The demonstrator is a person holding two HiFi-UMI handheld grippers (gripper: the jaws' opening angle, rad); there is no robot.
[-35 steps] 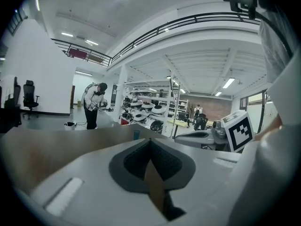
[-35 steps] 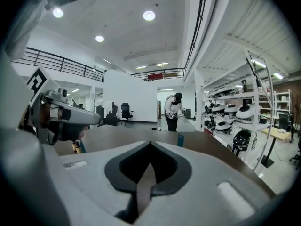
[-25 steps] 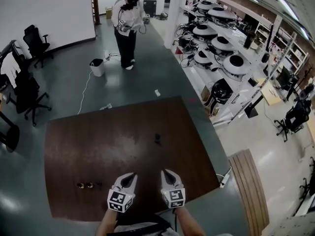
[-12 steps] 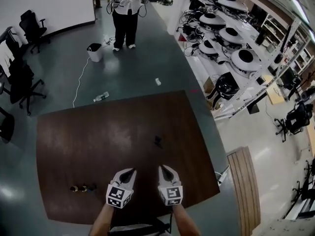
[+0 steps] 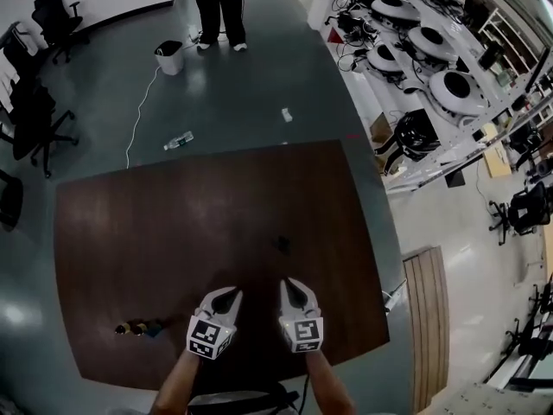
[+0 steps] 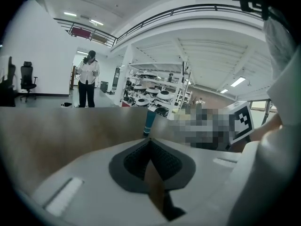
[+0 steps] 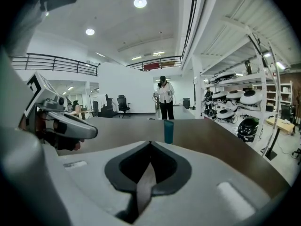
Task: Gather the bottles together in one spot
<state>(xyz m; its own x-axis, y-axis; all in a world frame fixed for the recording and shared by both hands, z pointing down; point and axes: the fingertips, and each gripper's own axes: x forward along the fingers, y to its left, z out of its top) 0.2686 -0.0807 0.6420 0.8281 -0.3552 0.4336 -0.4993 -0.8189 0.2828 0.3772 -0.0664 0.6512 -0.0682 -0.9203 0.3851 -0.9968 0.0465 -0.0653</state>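
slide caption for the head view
Left gripper and right gripper, both shut, hover over the near edge of a dark brown table, small dark bottle ahead

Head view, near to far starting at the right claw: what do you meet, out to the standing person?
Right claw → lone dark bottle → table's far edge → clear bottle lying on the floor → white bin → standing person.

The left forearm point(image 5: 177, 389) and right forearm point(image 5: 326, 389) reach in over the near edge of the tabletop point(image 5: 121, 232). Just past that edge, the left gripper point(image 5: 225, 296) and right gripper point(image 5: 293, 287) are side by side, slightly apart. Both tilt gently downward, jaws pressed together and empty.
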